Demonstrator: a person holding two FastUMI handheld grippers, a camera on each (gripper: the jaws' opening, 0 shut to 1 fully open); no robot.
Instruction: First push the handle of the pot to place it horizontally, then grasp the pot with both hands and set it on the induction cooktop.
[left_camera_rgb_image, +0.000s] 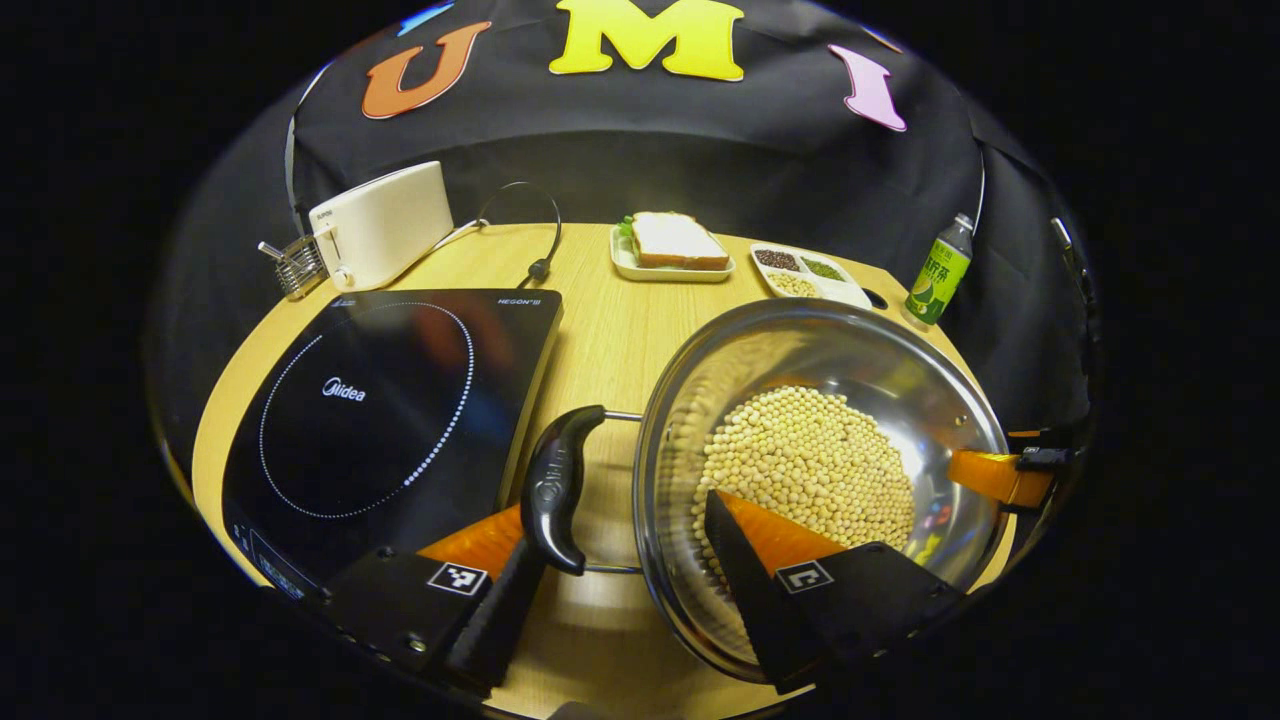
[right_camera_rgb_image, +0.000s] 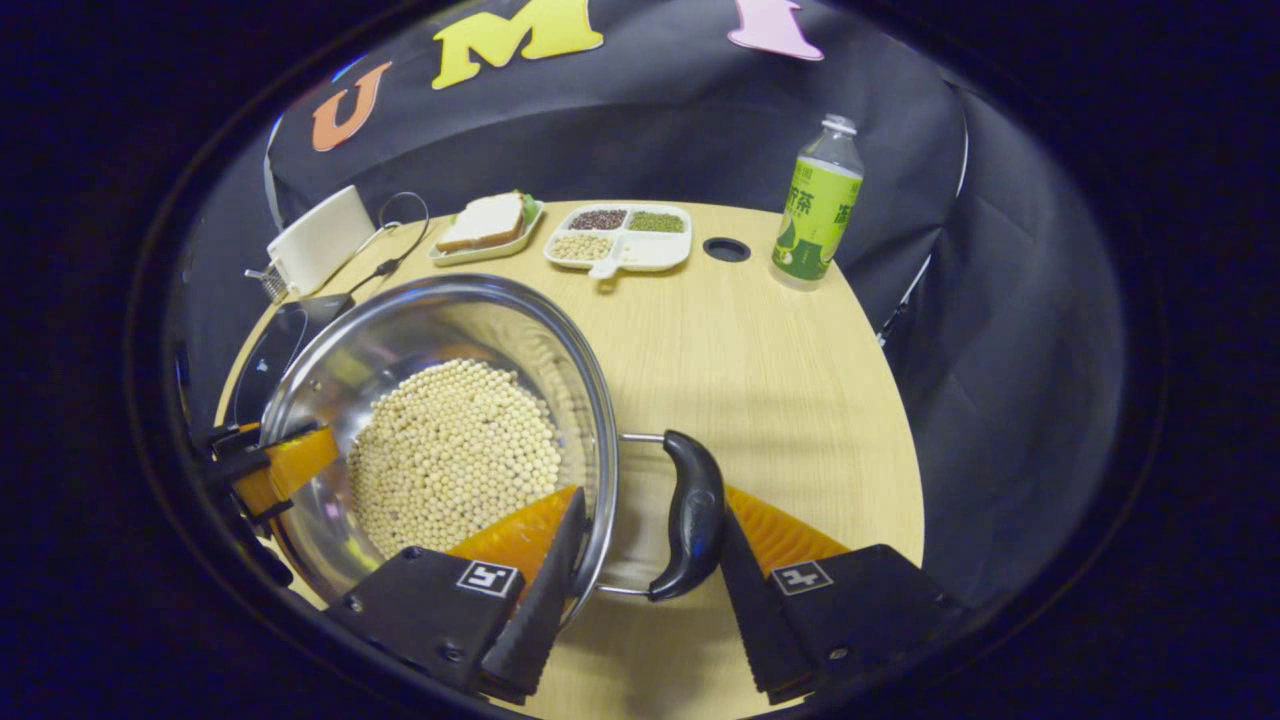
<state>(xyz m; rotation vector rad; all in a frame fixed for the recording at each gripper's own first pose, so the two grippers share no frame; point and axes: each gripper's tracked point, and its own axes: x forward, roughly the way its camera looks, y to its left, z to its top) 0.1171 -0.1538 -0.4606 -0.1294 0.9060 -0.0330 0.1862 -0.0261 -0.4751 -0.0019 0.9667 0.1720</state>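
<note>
Steel pot of soybeans stands on the wooden table, beside the induction cooktop, not on it. Left gripper is spread wide: one finger outside the black side handle, the other inside the rim over the beans; firm pressing cannot be confirmed. Right gripper straddles the opposite handle and rim likewise. Ahead, the left gripper view shows a toaster; the right gripper view shows a bottle.

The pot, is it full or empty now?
Partly full: the pot holds a layer of pale beans on its bottom, and its shiny walls above them stay bare.
</note>
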